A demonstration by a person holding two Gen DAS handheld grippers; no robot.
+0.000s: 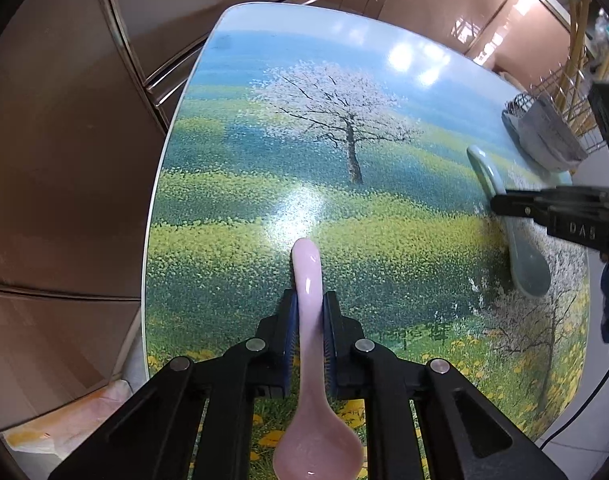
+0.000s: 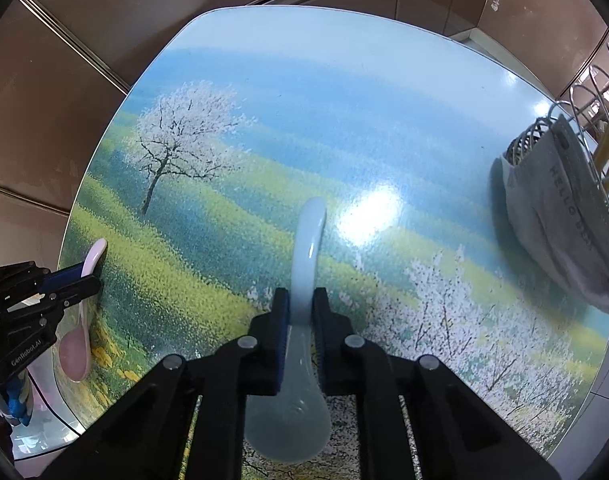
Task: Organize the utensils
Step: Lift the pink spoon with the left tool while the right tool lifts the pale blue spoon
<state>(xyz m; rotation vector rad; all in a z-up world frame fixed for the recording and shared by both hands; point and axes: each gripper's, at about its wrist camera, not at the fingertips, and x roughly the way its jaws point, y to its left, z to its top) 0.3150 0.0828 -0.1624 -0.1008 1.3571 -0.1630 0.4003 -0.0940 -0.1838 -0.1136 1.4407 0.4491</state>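
My left gripper (image 1: 308, 300) is shut on the handle of a pink ceramic spoon (image 1: 310, 360), bowl end toward the camera, over the table (image 1: 232, 160) with a printed tree landscape. My right gripper (image 2: 301, 298) is shut on the handle of a pale blue ceramic spoon (image 2: 300, 340), bowl end toward the camera. In the left wrist view the right gripper (image 1: 500, 204) and blue spoon (image 1: 528, 264) show at the right. In the right wrist view the left gripper (image 2: 88, 280) and pink spoon (image 2: 78, 340) show at the far left.
A wire utensil rack (image 2: 592, 112) with yellow chopsticks (image 1: 576, 64) stands at the table's right edge, a grey cloth (image 2: 564, 208) draped over it. Brown glossy cabinets (image 1: 64, 160) lie beyond the table's left and far edges.
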